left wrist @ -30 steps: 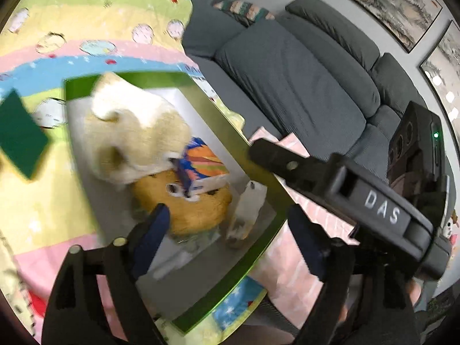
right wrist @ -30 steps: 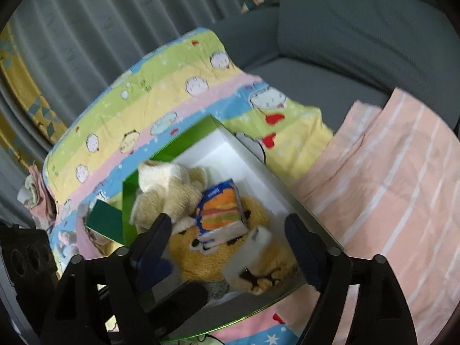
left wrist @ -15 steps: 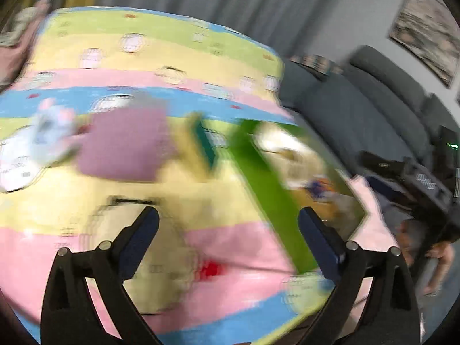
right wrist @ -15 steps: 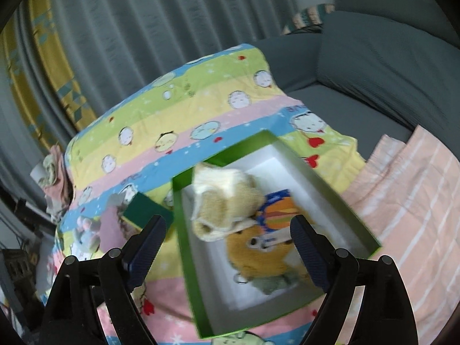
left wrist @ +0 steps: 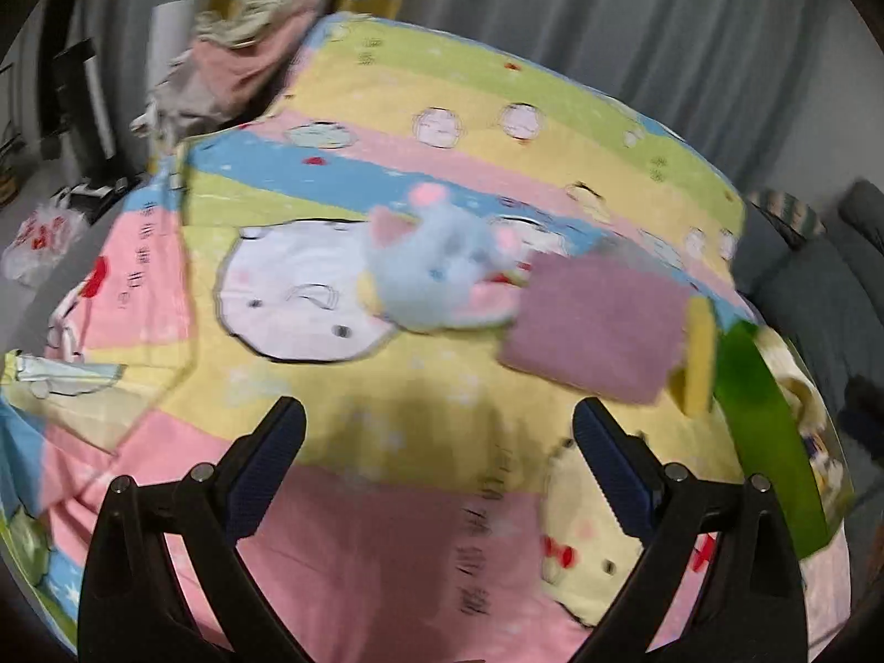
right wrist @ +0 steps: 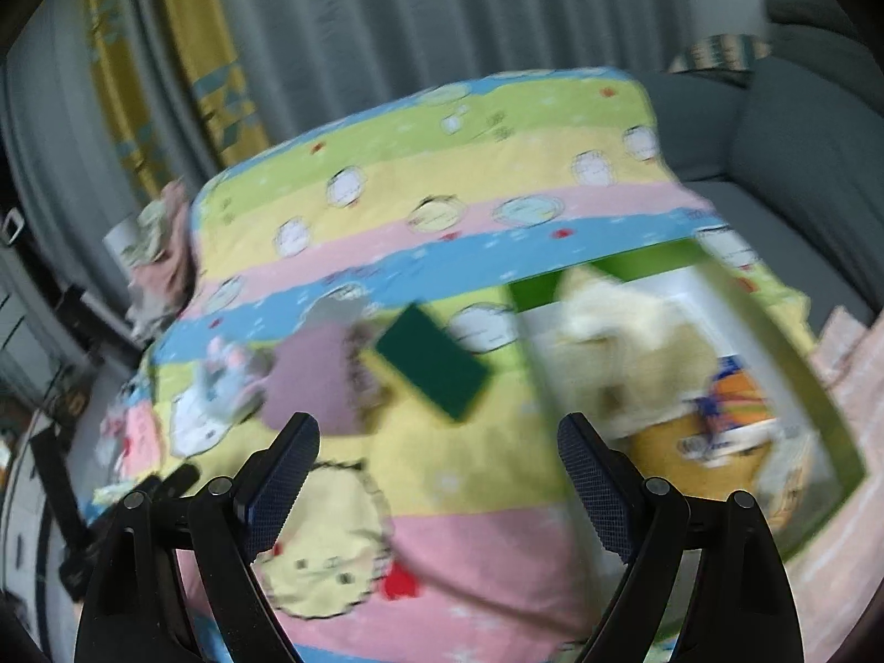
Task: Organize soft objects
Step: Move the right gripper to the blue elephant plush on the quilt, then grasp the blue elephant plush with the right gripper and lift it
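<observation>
A light blue plush toy (left wrist: 436,271) lies on the striped cartoon bedspread (left wrist: 387,541), beside a purple cloth (left wrist: 596,326) and a sponge (left wrist: 693,359) seen yellow edge-on. My left gripper (left wrist: 439,442) hovers open in front of them with nothing between its fingers. In the right wrist view the sponge (right wrist: 436,367) shows its green face, left of the green box (right wrist: 795,381). The box holds a cream plush (right wrist: 619,326), a yellow plush (right wrist: 690,458) and an orange-blue packet (right wrist: 740,392). My right gripper (right wrist: 439,453) is open and empty above the bedspread.
A heap of clothes (left wrist: 243,55) sits at the far left corner of the bedspread. A grey sofa (right wrist: 801,127) stands behind the box, and grey curtains (right wrist: 387,27) hang at the back. The box's green wall (left wrist: 768,442) is at the right of the left wrist view.
Both views swung left, away from the box. The left gripper left the box for the bedspread near the blue plush, and its jaws widened. The right gripper stayed open.
</observation>
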`<act>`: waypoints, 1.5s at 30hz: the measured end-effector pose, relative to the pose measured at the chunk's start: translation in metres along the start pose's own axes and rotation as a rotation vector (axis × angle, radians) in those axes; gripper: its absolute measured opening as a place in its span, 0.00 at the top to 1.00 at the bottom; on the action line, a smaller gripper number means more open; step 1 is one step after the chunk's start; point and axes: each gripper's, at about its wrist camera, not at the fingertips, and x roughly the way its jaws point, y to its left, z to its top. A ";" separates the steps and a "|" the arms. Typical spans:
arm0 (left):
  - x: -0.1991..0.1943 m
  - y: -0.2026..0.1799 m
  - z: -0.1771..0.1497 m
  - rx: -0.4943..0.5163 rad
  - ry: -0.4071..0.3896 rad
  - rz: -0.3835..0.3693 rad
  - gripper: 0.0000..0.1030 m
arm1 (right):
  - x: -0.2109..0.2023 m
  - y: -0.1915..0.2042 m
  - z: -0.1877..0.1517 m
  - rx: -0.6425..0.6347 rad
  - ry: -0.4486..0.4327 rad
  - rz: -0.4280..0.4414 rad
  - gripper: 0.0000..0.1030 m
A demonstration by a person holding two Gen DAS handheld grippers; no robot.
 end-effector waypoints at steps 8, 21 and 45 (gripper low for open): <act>-0.003 0.048 0.010 -0.134 0.006 0.130 0.06 | 0.074 0.085 0.003 -0.001 0.202 0.181 0.13; -0.012 0.088 0.019 -0.257 0.011 0.147 0.06 | 0.197 0.196 0.032 -0.030 0.335 0.211 0.13; -0.008 0.072 0.014 -0.236 0.045 0.066 0.06 | 0.145 0.176 0.003 -0.160 0.345 0.312 0.36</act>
